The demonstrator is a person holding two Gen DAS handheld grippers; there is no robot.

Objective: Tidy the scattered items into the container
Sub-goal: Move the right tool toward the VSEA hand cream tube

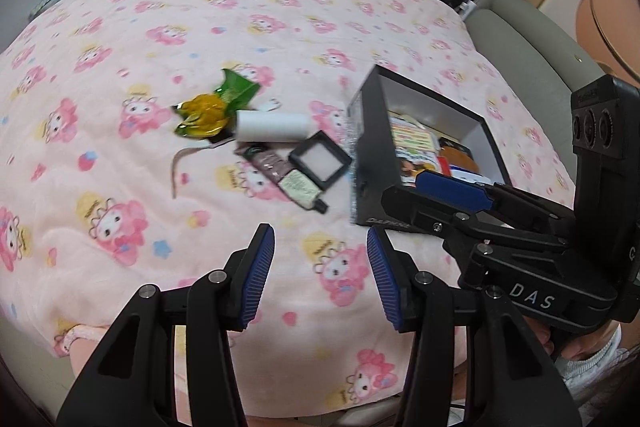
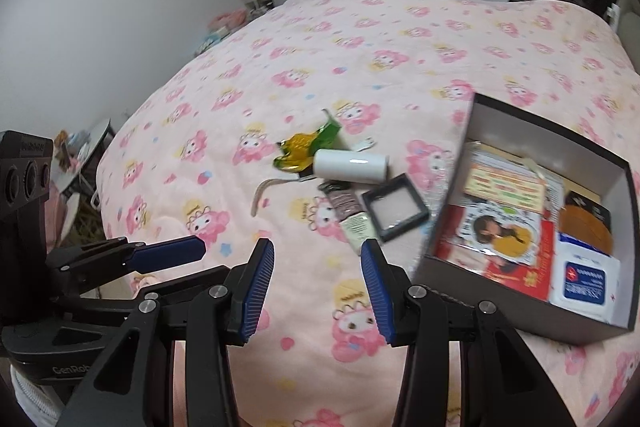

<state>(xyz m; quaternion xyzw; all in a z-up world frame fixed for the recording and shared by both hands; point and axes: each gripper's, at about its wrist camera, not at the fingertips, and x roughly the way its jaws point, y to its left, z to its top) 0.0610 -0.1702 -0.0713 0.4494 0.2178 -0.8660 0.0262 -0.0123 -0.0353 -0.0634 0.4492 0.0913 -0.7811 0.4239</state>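
A heap of small items lies mid-bed: a green and yellow wrapper (image 1: 212, 111) (image 2: 304, 147), a white cylinder (image 1: 274, 127) (image 2: 350, 165), a small tube (image 1: 288, 179) (image 2: 352, 215), a black square compact (image 1: 320, 159) (image 2: 396, 213) and a pale strip (image 1: 180, 163). Right of them stands an open dark box (image 1: 368, 155) (image 2: 520, 315) holding packets and cards. My left gripper (image 1: 320, 279) hovers open above the blanket, short of the heap. My right gripper (image 2: 318, 291) is open too, empty, near the box's corner. One of its blue pads (image 1: 452, 187) shows over the box.
A pink cartoon-print blanket (image 1: 160, 27) covers the bed. A grey padded edge (image 1: 520, 39) runs along the bed's right side. A small round table (image 2: 88, 147) stands off the bed's left side, with shelves and a door beyond. A hand (image 1: 560, 343) holds the right gripper.
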